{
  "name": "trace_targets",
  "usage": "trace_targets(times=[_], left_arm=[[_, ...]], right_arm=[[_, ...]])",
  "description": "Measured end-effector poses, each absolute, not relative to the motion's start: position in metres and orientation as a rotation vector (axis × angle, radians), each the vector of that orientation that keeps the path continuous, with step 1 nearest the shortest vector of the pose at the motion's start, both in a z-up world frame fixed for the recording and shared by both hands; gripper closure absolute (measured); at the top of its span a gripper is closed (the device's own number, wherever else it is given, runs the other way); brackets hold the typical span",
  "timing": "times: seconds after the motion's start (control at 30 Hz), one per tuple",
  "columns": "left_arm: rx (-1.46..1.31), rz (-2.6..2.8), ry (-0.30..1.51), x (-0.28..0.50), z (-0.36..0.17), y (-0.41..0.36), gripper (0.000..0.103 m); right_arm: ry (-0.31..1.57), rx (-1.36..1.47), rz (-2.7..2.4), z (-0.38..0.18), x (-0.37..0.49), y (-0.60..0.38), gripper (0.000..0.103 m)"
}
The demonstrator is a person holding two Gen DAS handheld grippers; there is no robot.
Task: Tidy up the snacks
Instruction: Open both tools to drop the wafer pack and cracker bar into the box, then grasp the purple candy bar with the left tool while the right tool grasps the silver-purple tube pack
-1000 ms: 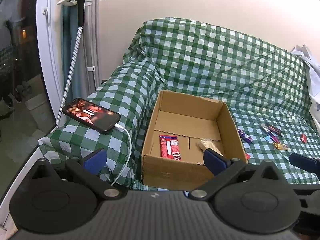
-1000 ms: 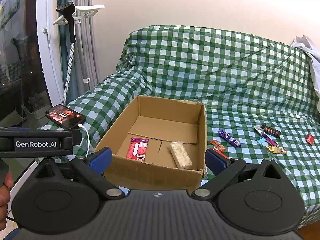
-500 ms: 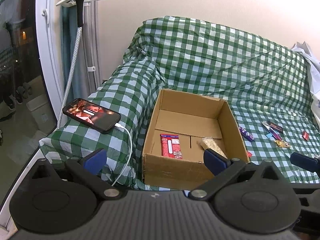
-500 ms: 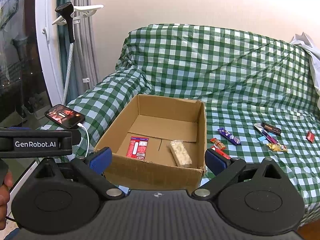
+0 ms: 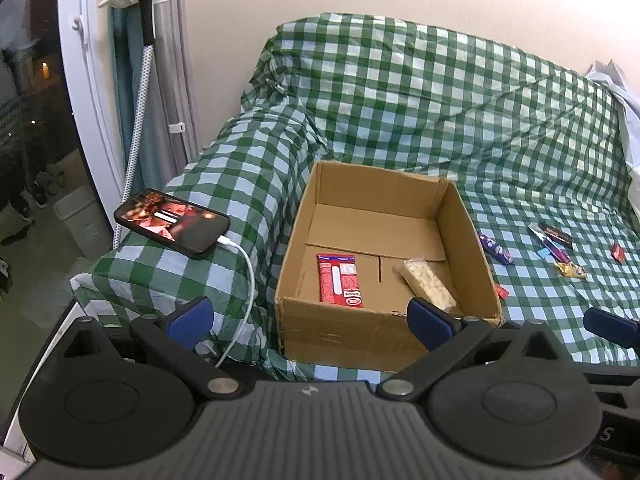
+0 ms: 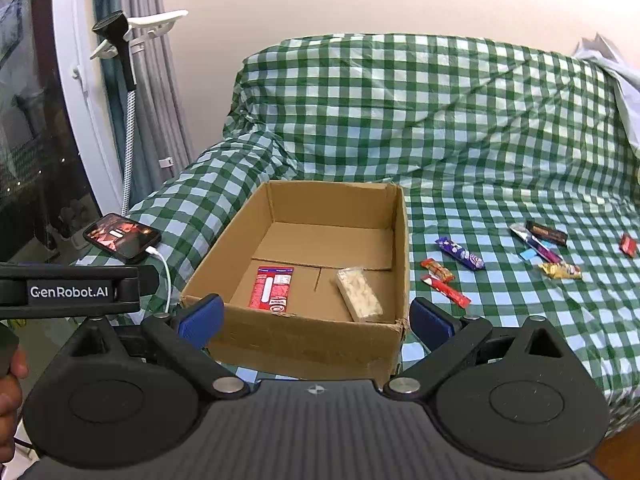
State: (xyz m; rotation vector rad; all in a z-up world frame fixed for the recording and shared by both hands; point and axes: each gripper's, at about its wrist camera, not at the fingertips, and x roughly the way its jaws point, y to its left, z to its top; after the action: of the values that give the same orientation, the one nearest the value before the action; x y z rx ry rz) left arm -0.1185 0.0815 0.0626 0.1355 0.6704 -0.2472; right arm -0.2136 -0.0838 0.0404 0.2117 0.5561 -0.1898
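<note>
An open cardboard box point(image 5: 468, 236) point(image 6: 304, 344) sits on the green checked sofa cover. Inside lie a red packet point(image 5: 339, 280) point(image 6: 273, 289) and a pale snack bar point(image 5: 428, 290) point(image 6: 359, 294). Loose snacks lie to its right: a purple bar point(image 6: 460, 254), two red bars point(image 6: 446, 290), a dark bar point(image 6: 546, 233), a gold wrapper point(image 6: 560, 270), a small red piece point(image 6: 628, 245). My left gripper point(image 5: 308, 320) is open in front of the box, empty. My right gripper point(image 6: 316, 318) is open too, empty, just before the box's near wall.
A phone point(image 5: 172, 222) on a white charging cable point(image 5: 250, 280) rests on the sofa arm left of the box. A garment steamer pole point(image 5: 138, 92) and a glass door stand at the left. White cloth point(image 6: 616, 68) lies on the sofa back at right.
Both views have pulled back and risen slightly; the box sits a little lower and farther in frame. Nothing was picked up or released.
</note>
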Motion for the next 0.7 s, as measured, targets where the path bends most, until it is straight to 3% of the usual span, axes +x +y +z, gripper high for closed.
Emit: trace_targets(times=[0.4,0.7], left_arm=[[0.158,-0.294,0.749,-0.1,0.064,0.038,0.0],[0.17,-0.392,0.82,-0.079,0.062,-0.038,0.0]], right_arm=[[0.545,0.313,-0.262,0.028,-0.221,-0.132,0.004],[0.526,0.406,-0.45,0.012,-0.238,-0.219,0.004]])
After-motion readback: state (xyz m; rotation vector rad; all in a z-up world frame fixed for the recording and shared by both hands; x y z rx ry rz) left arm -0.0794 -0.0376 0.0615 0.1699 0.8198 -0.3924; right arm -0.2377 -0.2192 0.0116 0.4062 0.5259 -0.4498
